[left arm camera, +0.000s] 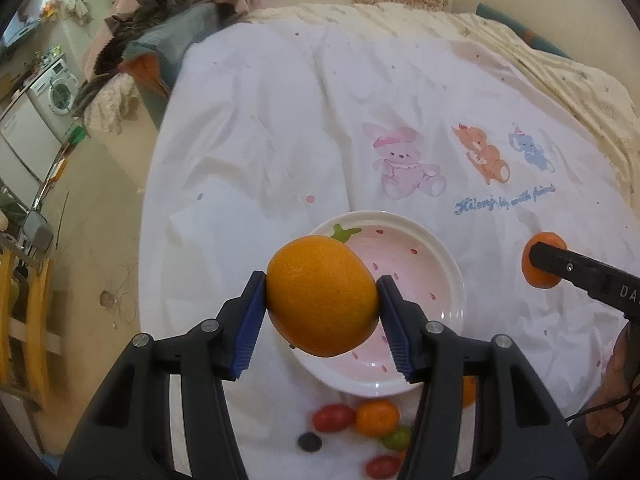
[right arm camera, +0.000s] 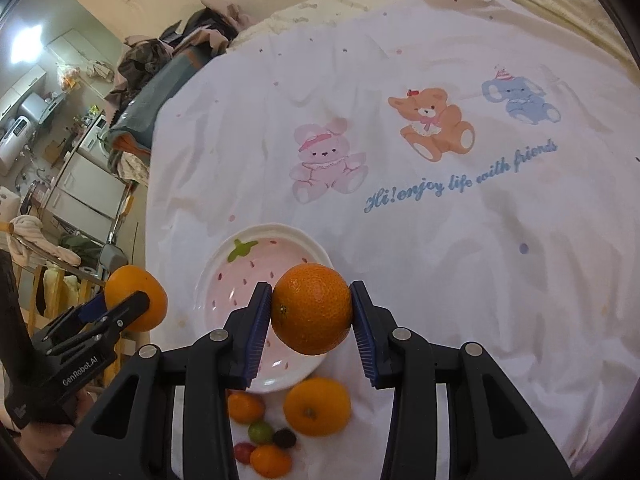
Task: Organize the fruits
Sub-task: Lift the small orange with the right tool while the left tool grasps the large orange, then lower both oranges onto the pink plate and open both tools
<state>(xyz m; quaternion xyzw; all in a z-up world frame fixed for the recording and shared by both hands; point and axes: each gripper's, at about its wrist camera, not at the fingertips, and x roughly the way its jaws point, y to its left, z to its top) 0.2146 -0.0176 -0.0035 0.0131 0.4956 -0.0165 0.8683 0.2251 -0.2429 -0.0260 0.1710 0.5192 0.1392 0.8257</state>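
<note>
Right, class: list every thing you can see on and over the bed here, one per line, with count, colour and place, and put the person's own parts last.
Plate: one, white rim, pink strawberry pattern, on the sheet.
Sheet: one, white with cartoon animals, over the bed.
Held oranges: two, orange, one in the left tool, one in the right tool.
Loose orange: one, orange, on the sheet near the plate.
Small fruits: several, red, orange, green, dark, clustered near the plate.
Clothes pile: mixed colours, far bed corner.
Left tool: black, blue pads.
Right tool: black, blue pads.
</note>
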